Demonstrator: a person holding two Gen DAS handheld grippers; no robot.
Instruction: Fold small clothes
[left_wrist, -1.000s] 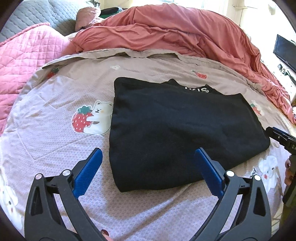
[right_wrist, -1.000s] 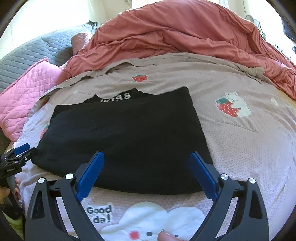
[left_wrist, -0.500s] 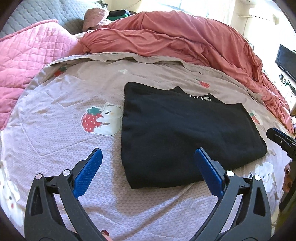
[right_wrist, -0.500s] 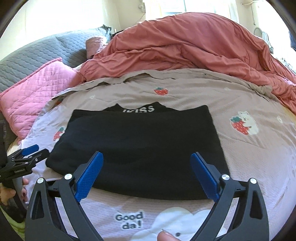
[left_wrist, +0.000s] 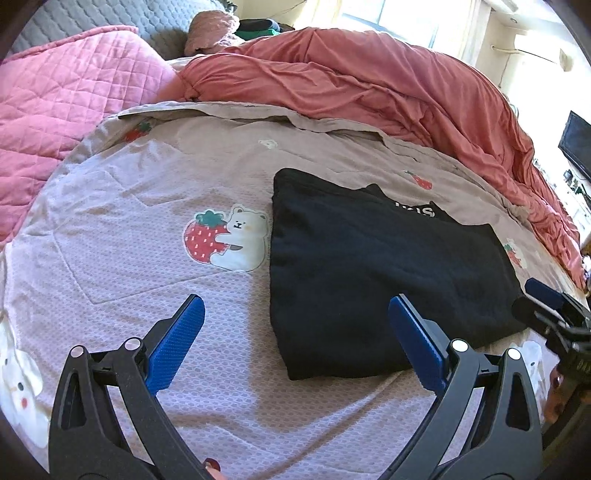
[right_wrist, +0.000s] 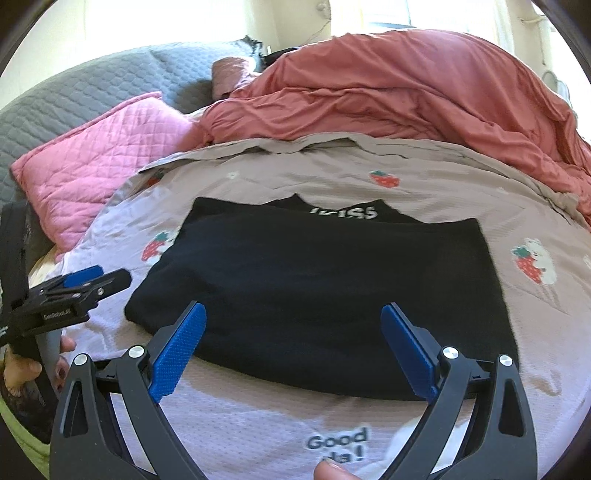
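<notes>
A black garment (left_wrist: 384, 266) lies folded into a flat, roughly rectangular packet on a pale printed bed cover (left_wrist: 147, 206), its nearest edge a smooth, rounded fold and its upper layer free of wrinkles. At the far edge a second layer juts out from beneath in a short tab that carries white lettering, only partly readable. In the left wrist view the packet sits right of centre, its left edge just beside a printed bear hugging a strawberry (left_wrist: 225, 240). In the right wrist view the same garment (right_wrist: 325, 288) fills the middle of the cover, its near edge running at a slight angle, with another bear-and-strawberry print (right_wrist: 533, 260) just off its right side.
</notes>
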